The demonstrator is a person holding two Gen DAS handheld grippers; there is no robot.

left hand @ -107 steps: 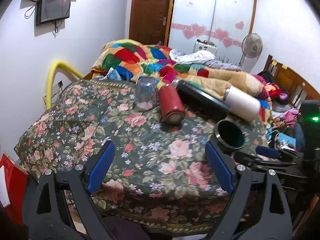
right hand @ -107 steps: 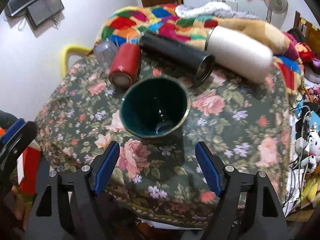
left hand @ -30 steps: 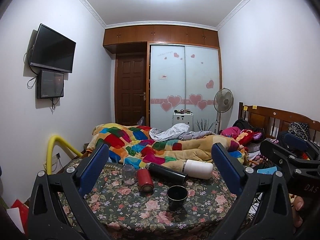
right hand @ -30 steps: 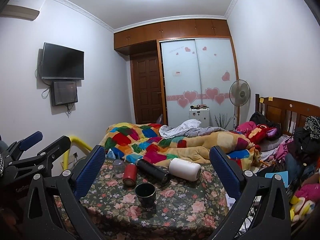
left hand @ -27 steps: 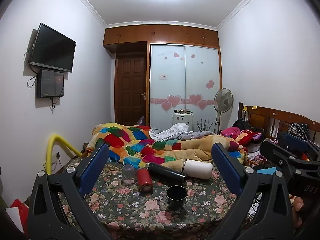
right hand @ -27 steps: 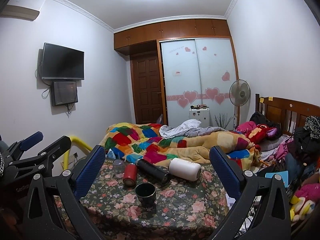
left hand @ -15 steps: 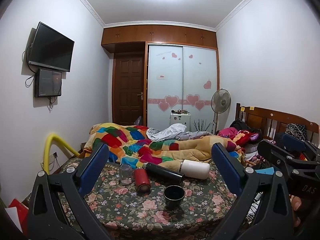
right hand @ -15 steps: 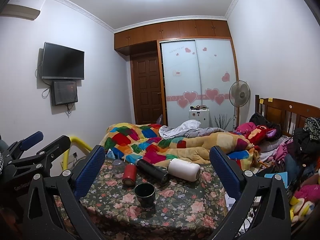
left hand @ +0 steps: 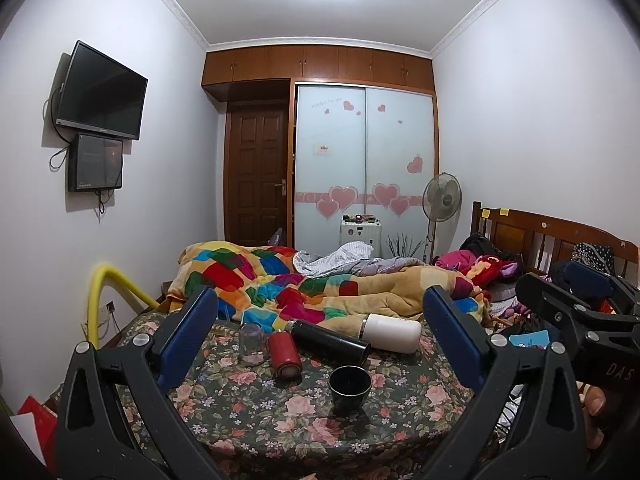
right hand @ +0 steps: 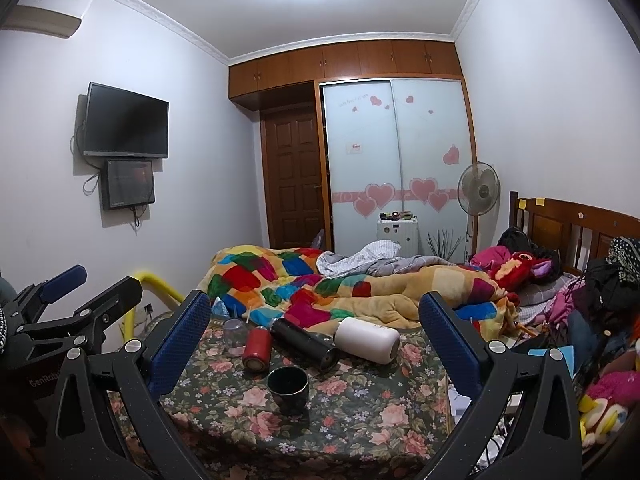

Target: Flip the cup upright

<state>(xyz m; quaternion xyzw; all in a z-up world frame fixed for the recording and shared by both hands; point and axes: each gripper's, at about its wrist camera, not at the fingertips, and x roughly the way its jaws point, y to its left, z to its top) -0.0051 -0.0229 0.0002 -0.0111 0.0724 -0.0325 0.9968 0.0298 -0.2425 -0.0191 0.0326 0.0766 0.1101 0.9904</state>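
While both rigs sit pulled back from the tabletop, left wrist view first: left hand-held gripper [left hand: 320,336] is spread wide, holding nothing, fingers framing the whole scene. Dark cup [left hand: 349,389] stands mouth-up on the floral tabletop [left hand: 240,412], near centre, apart from everything else. Judging by that, the flip looks done, so neither tool needs to be close. Behind it lie a red can [left hand: 283,354], a black flask [left hand: 328,341] and a white bottle [left hand: 391,332], all on their sides; a clear glass [left hand: 252,339] sits far left, apparently inverted. Right hand-held gripper [left hand: 576,312] shows at the right edge; can't tell its opening from here.

Right wrist view: right hand-held gripper [right hand: 316,336] is also wide open and empty. Cup [right hand: 288,389] is upright, rim level, nearer than the red can [right hand: 257,348]. Left tool's body shows at the left edge, well clear of the cup.
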